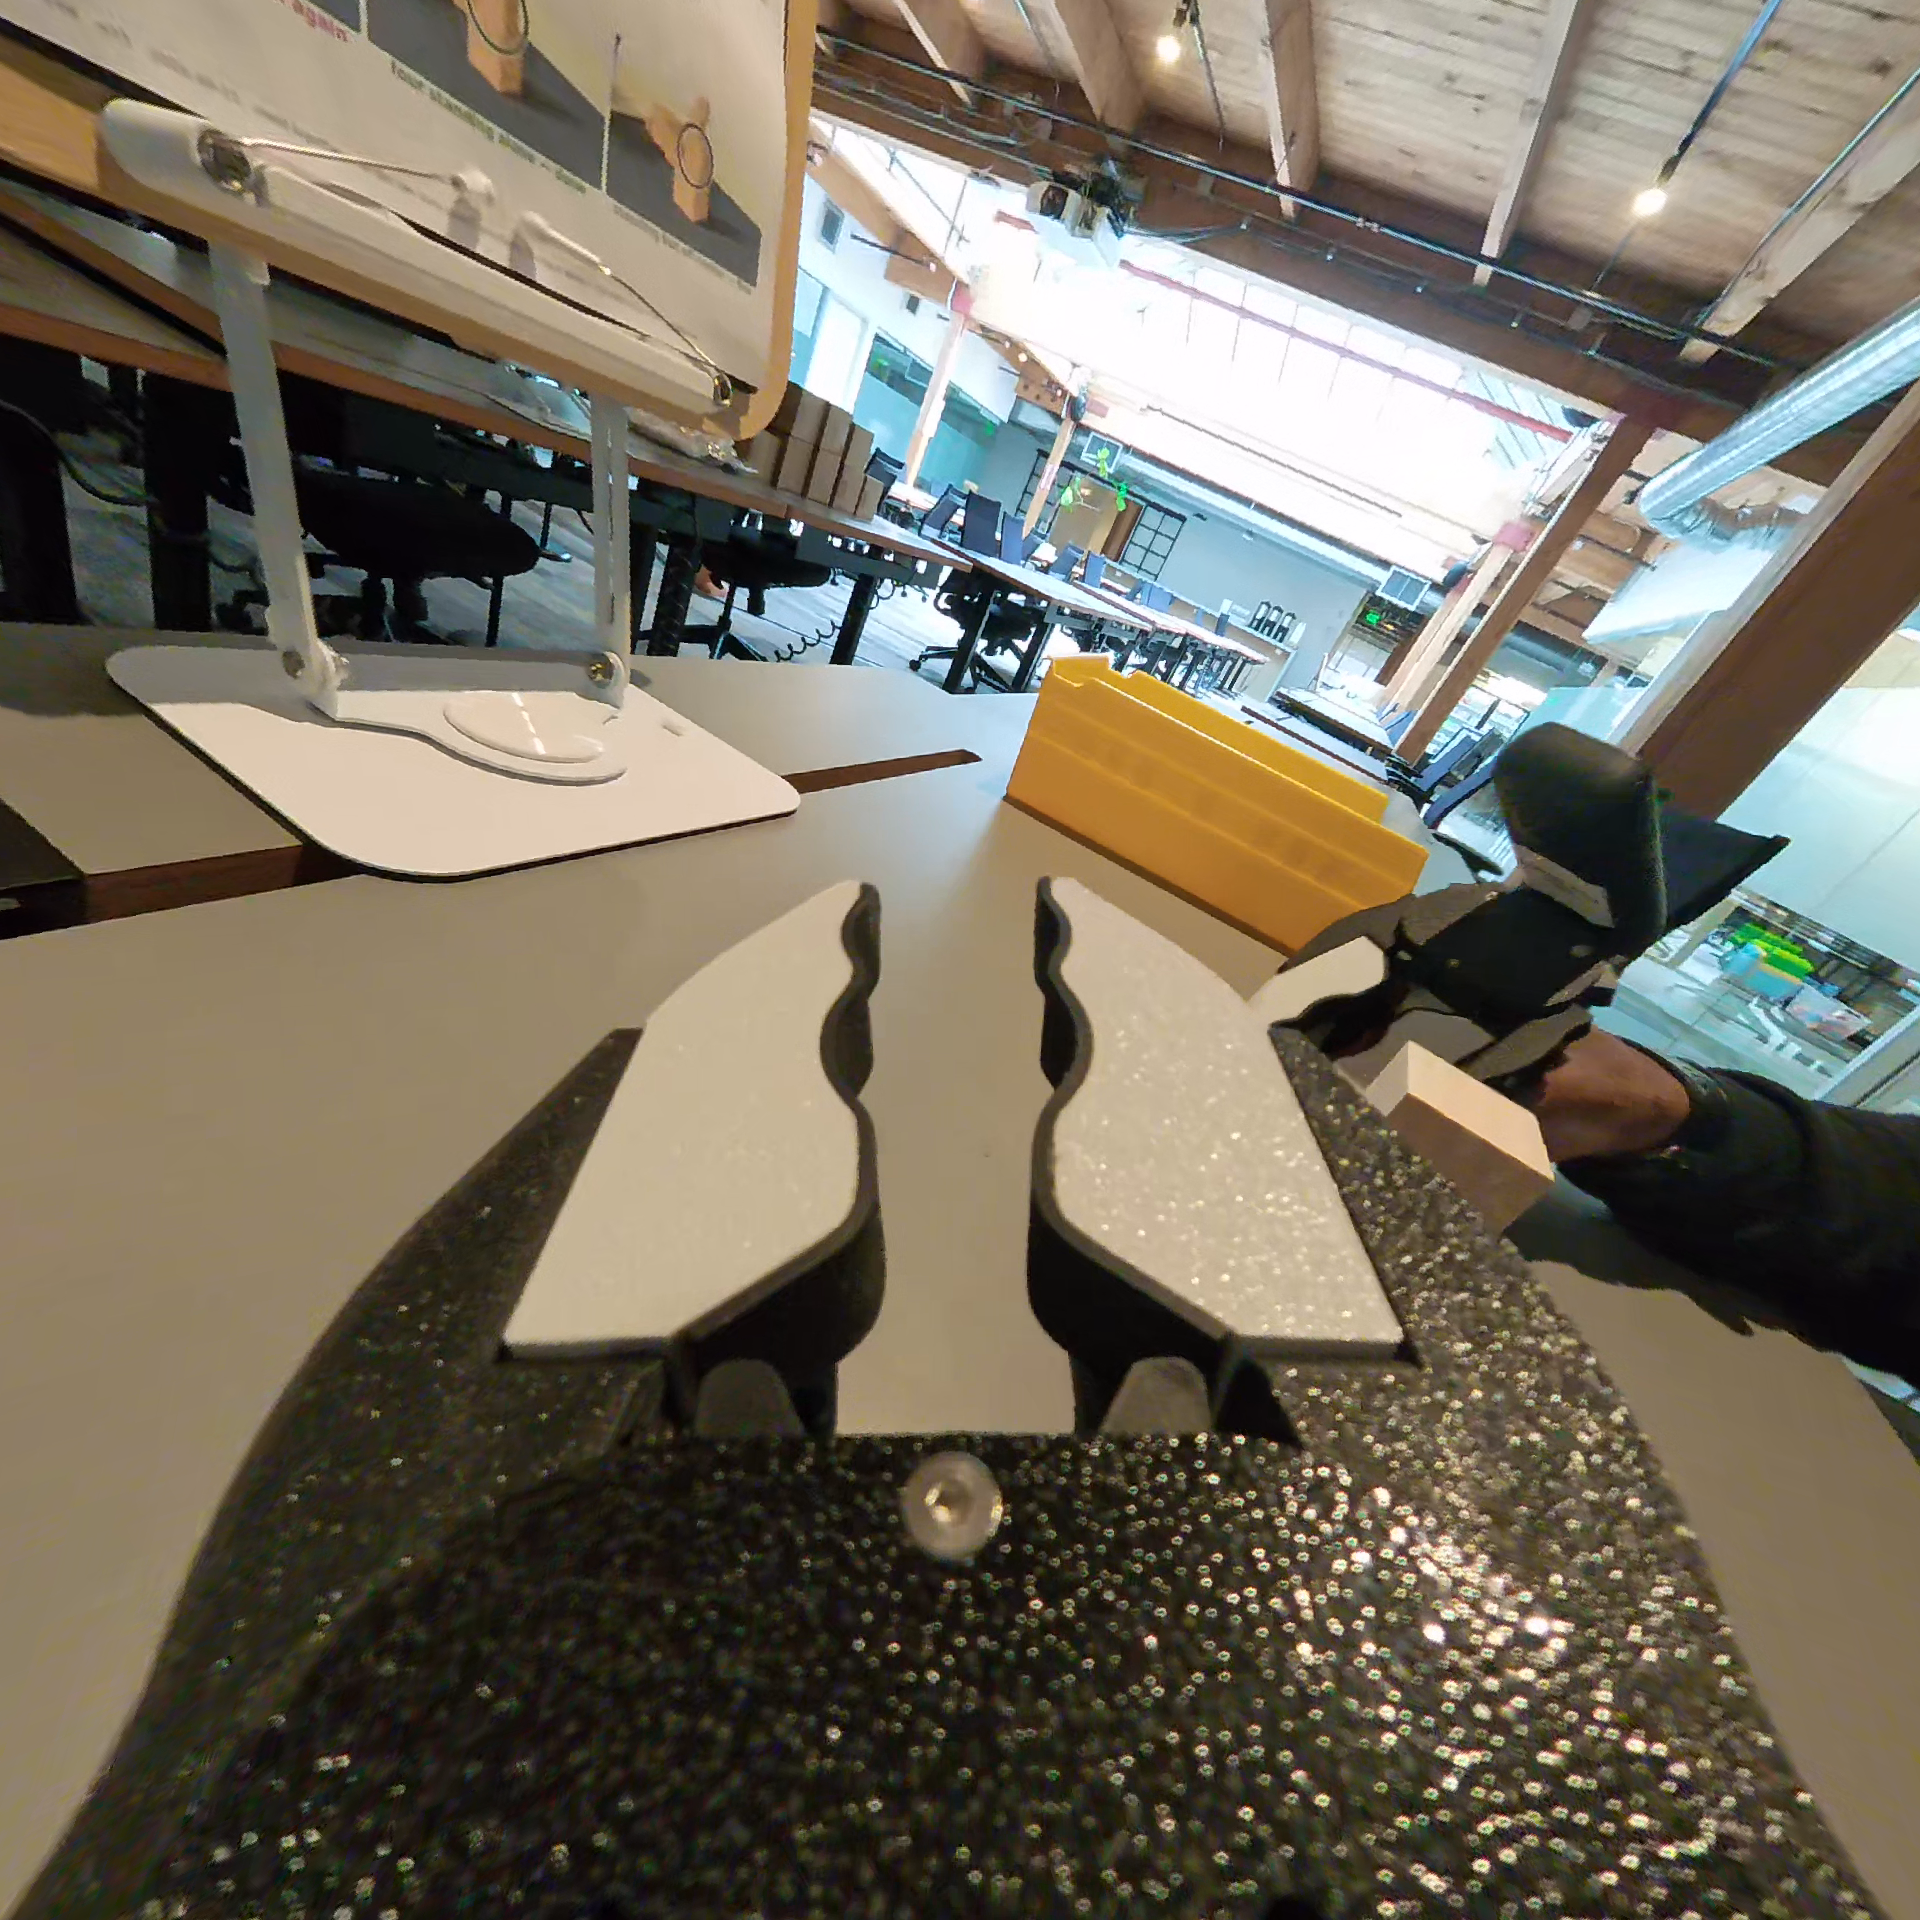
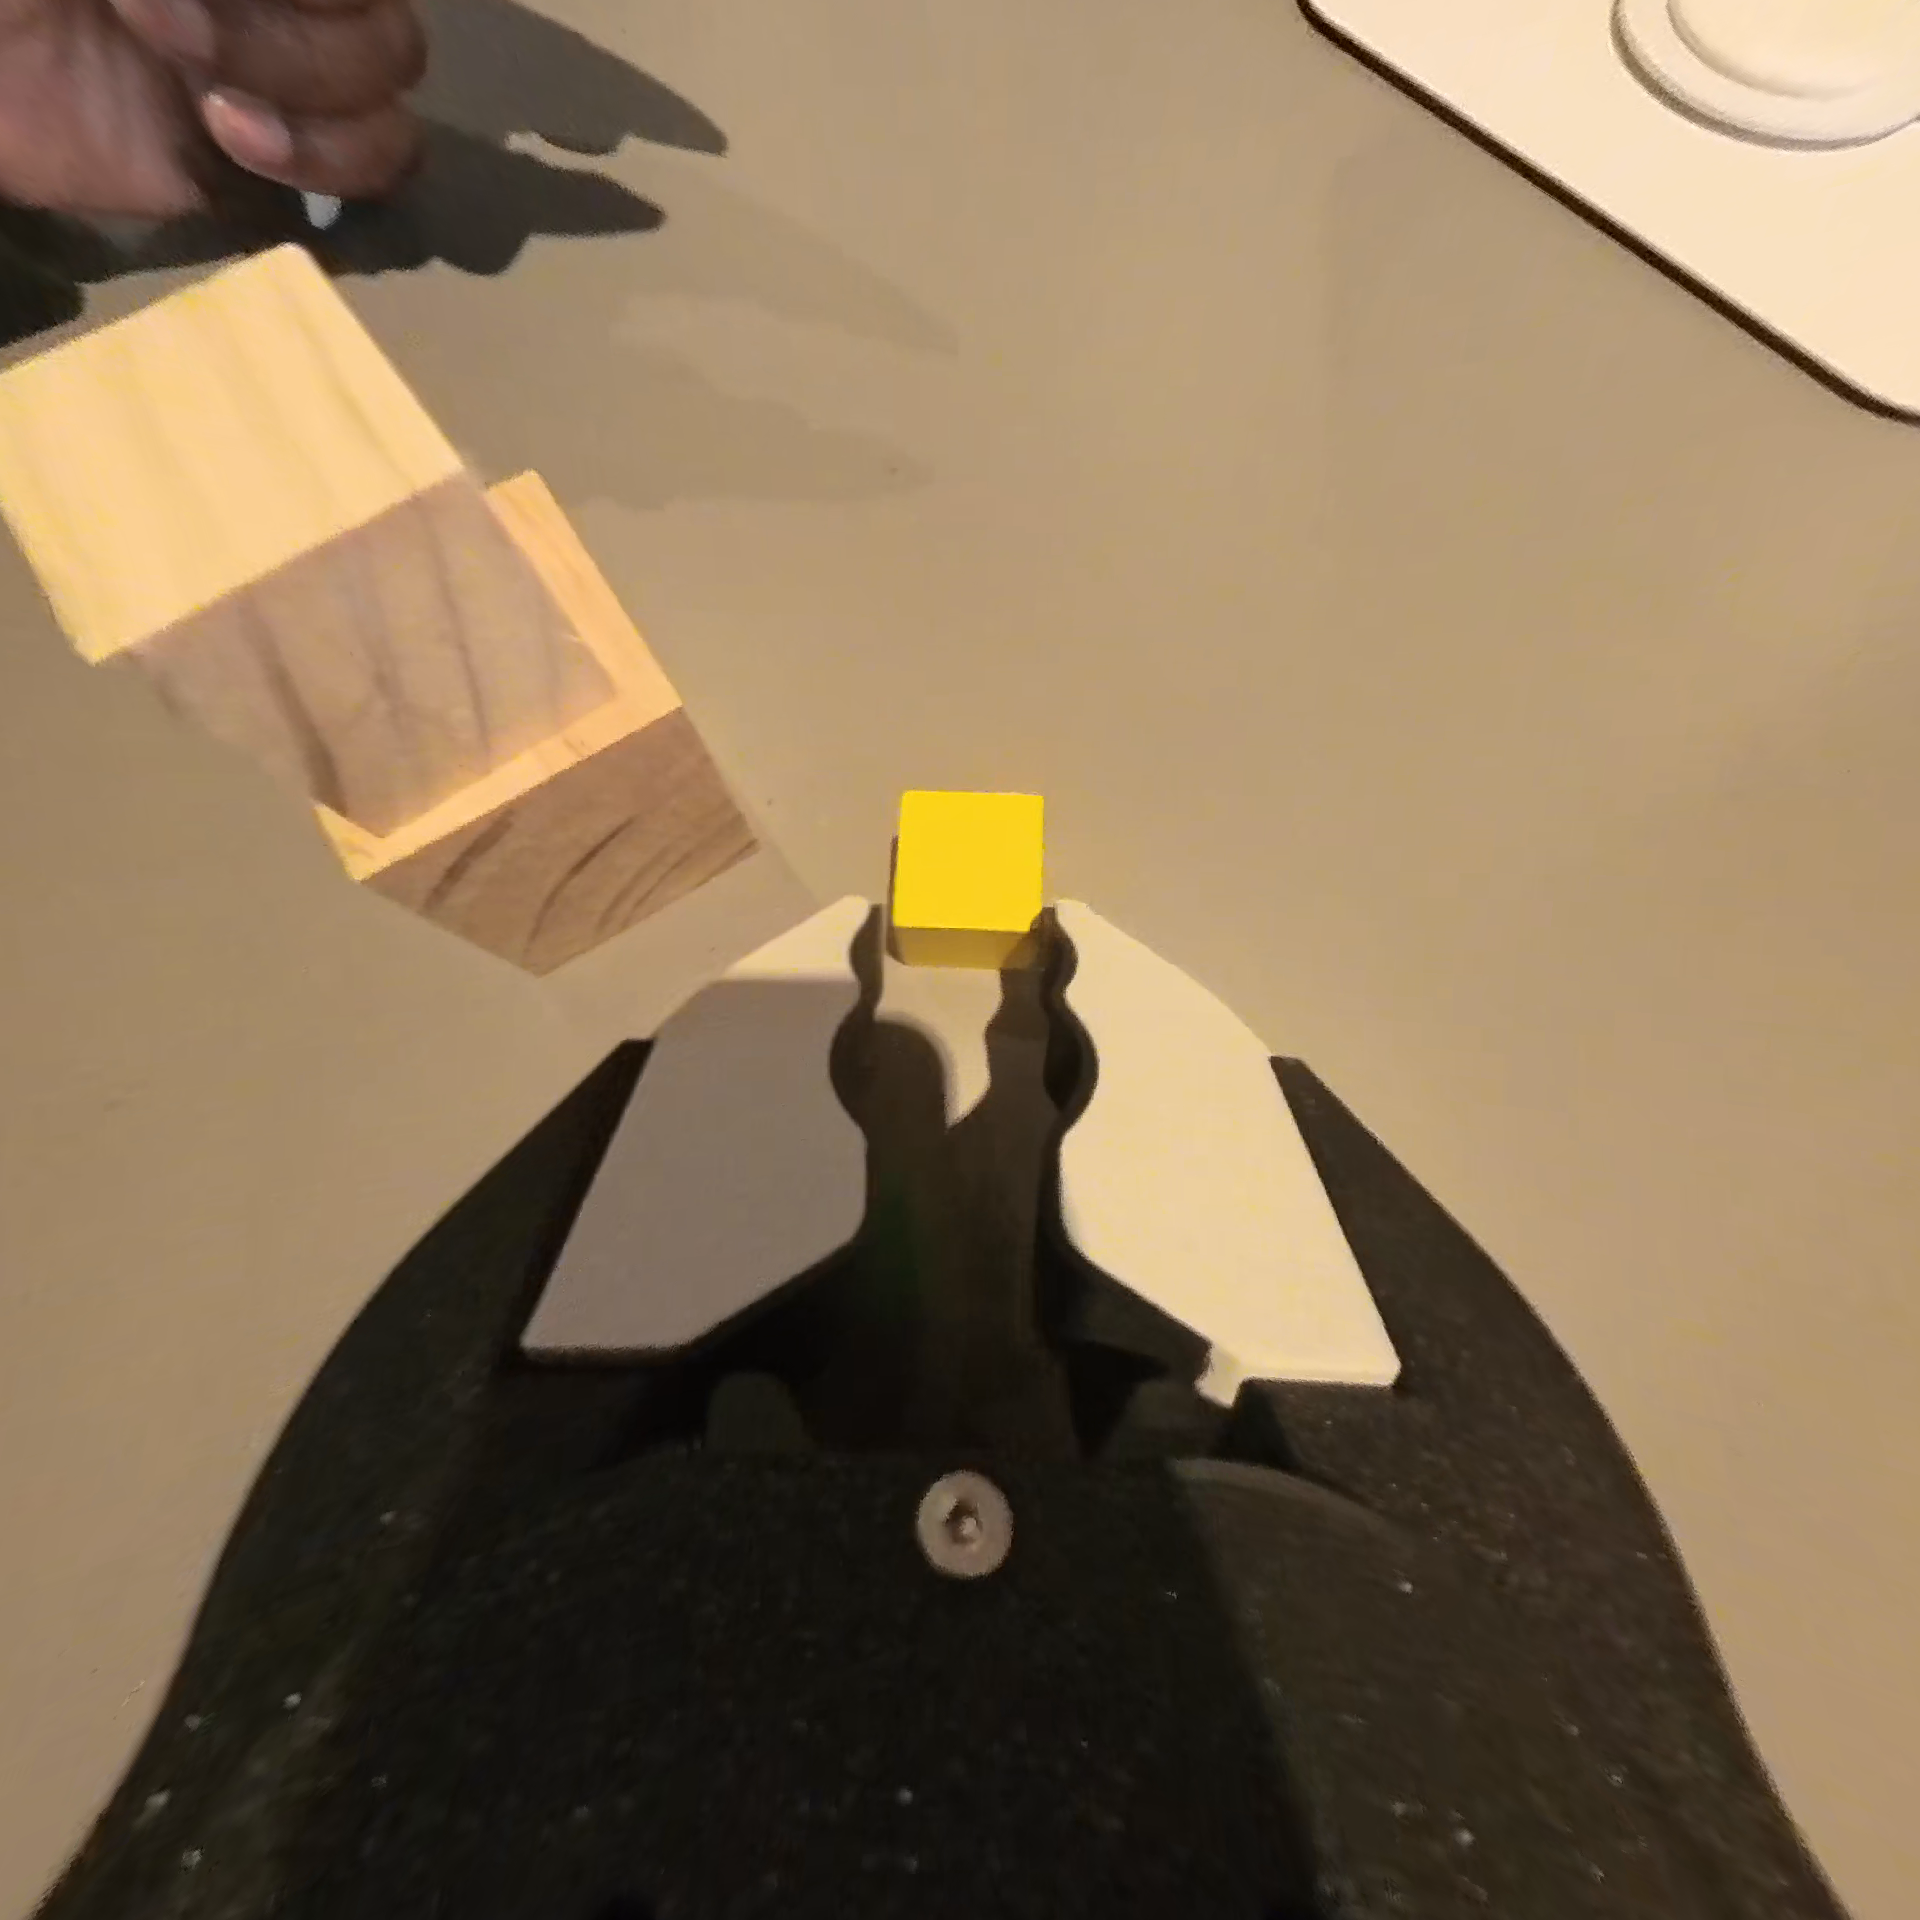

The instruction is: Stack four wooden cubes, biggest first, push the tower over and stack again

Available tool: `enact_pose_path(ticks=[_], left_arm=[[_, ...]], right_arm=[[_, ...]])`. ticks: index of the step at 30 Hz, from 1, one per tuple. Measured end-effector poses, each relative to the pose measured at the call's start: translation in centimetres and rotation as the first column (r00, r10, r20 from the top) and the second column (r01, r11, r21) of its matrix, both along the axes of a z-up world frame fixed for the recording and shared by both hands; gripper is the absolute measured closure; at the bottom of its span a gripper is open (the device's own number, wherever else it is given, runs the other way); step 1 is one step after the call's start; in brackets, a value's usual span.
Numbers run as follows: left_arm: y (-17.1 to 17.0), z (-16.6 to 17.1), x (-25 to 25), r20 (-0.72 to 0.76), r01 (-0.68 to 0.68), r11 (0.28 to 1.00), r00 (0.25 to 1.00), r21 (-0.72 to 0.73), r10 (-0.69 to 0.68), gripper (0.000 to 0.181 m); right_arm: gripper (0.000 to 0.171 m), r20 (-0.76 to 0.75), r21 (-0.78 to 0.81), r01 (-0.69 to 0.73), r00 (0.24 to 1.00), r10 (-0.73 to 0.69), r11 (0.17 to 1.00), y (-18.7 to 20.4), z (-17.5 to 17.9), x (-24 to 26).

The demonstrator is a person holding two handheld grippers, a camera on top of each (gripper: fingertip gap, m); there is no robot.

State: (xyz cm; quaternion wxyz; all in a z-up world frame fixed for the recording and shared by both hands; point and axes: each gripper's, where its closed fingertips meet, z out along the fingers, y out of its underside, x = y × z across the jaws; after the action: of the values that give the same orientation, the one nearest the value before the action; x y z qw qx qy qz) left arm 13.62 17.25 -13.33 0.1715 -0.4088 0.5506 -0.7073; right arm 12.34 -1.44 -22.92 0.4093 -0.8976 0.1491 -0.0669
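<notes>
Count at this instant: plain wooden cubes – 2 visible, smaller stacked on larger; yellow cube – 1; grippers – 2, left gripper and right gripper; white stand base – 1; yellow bin – 1; fourth cube cannot be made out in either view

Left hand-held gripper: glittery black body, white wavy-edged fingers, silver screw.
Sleeve: dark, possibly black.
</notes>
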Motion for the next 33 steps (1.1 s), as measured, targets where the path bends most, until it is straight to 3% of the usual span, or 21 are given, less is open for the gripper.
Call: enact_pose_path(ticks=[5,11,17,23,27,30,33], left_arm=[[-0.1,0.2,-0.3,0.021,0.003,1.000,1.000,0.008,-0.003,0.156],[0.0,0.5,-0.5,0.042,0.004,1.000,0.999,-0.003,-0.004,0.156],[-0.1,0.3,-0.4,0.028,0.014,1.000,1.000,-0.006,-0.014,0.156],[0.1,0.8,-0.7,0.058,0.005,1.000,0.998,-0.021,-0.004,0.156],[0.3,0.8,-0.7,0.057,0.006,0.999,0.998,-0.036,-0.004,0.156],[0.0,0.4,-0.4,0.017,0.034,0.998,0.999,-0.044,-0.033,0.156],[-0.1,0.3,-0.2,0.003,0.052,0.997,0.999,-0.062,-0.052,0.156]], right_arm=[[0.145,0.024,0.032,0.004,1.000,-0.004,0.999,0.1,0.5,0.2],[0.145,0.108,0.159,-0.151,0.985,0.135,0.976,0.2,3.2,-0.4],[0.145,0.177,0.369,-0.361,0.932,0.316,0.856,1.2,9.9,-2.4],[0.145,0.201,0.349,-0.558,0.830,0.521,0.753,5.4,15.4,-5.0],[0.145,0.130,0.296,-0.585,0.808,0.574,0.755,7.1,13.4,-7.3],[0.145,0.112,0.208,-0.618,0.785,0.609,0.758,6.3,11.7,-8.1],[0.145,0.092,0.221,-0.640,0.765,0.637,0.736,5.1,11.9,-8.4]])
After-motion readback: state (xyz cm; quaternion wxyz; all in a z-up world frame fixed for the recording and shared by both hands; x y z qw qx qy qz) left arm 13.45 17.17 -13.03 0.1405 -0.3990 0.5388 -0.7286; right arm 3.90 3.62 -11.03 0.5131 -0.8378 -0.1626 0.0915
